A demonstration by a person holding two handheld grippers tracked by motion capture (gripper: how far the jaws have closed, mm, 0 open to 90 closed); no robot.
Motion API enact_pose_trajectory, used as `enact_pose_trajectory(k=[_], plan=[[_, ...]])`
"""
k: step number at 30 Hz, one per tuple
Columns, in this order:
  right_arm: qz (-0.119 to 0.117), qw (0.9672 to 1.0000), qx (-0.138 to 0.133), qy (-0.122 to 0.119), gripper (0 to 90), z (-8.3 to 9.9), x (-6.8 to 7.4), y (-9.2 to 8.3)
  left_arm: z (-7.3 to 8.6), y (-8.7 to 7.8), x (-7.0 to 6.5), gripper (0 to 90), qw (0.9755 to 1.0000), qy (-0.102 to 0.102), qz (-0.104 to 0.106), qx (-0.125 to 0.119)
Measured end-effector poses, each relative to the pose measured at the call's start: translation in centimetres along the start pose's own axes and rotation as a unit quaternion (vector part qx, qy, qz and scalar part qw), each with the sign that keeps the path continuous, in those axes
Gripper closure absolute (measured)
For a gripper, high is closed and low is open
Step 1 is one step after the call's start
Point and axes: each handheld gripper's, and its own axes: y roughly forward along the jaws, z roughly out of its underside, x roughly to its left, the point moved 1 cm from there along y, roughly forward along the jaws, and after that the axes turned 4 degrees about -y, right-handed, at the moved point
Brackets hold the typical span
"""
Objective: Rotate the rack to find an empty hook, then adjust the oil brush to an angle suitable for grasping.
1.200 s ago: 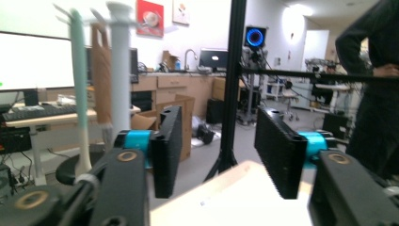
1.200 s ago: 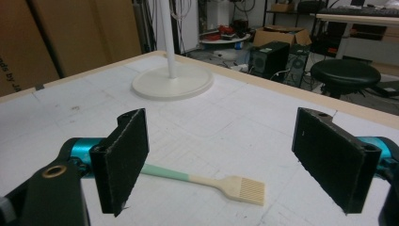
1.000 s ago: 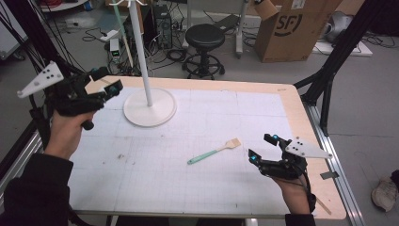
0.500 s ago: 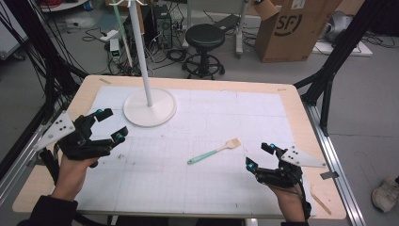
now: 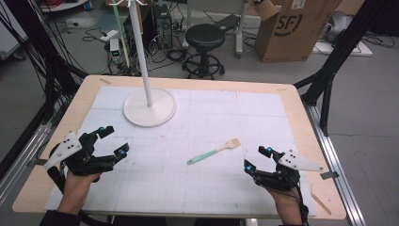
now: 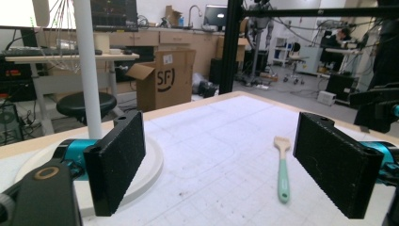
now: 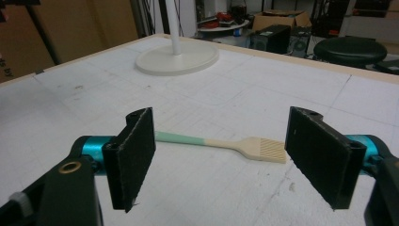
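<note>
Nearest the person, at the front edge of the table (image 5: 301,106), two hands come up from below, each holding a gripper. The left gripper (image 5: 112,141) hangs low over the left front part of the white mat (image 5: 244,108), its jaws wide apart with nothing between them. In the left gripper view (image 6: 219,165) the pads frame bare mat, with the brush lying ahead and to the right of the gap.

The right gripper (image 5: 258,157) sits low over the right front part of the mat. Its jaws are also apart and have just been closing a little, with nothing clamped. In the right gripper view (image 7: 219,155) they open toward the brush, which lies crosswise just beyond the pads, apart from both.

The brush (image 5: 214,151) lies flat on the mat between the two grippers, nearer the right one. Its green handle points toward the person's left and its pale head toward the far right. Whether the head carries bristles or ridges is hard to tell; in the right gripper view it looks ribbed (image 7: 261,148).

Farther back stands a white stand (image 5: 149,107), a round base with an upright pole. Beyond the table are a black stool (image 5: 204,36) and a cardboard box (image 5: 289,28) on the floor.
</note>
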Motion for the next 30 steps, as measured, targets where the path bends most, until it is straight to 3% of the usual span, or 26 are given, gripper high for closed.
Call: enact_pose_trajectory(k=[5,10,14,17,24,30], plan=[[-0.001,1.0000,0.002,0.003,26.2,0.0,0.0,0.4,0.0,-0.4,0.0,17.7,1.0000,-0.001,-0.003,-0.009],[-0.010,0.9999,0.009,-0.001,35.4,0.2,0.4,1.5,0.5,-0.9,0.1,17.9,0.9998,-0.010,-0.006,-0.016],[-0.033,0.9992,0.021,0.004,45.0,0.6,1.0,2.7,1.1,-1.4,0.2,17.9,0.9998,-0.010,-0.011,-0.013],[-0.057,0.9976,0.039,-0.002,57.0,1.0,1.7,4.0,1.3,-1.9,0.2,17.9,0.9997,-0.013,-0.012,-0.015],[-0.125,0.9862,0.102,-0.039,87.6,2.0,4.3,7.6,2.3,-3.0,0.1,18.5,0.9991,-0.022,-0.025,-0.025],[-0.154,0.9711,0.169,-0.068,89.6,2.2,6.3,10.7,3.2,-3.5,-0.1,18.7,0.9990,-0.024,-0.027,-0.026]])
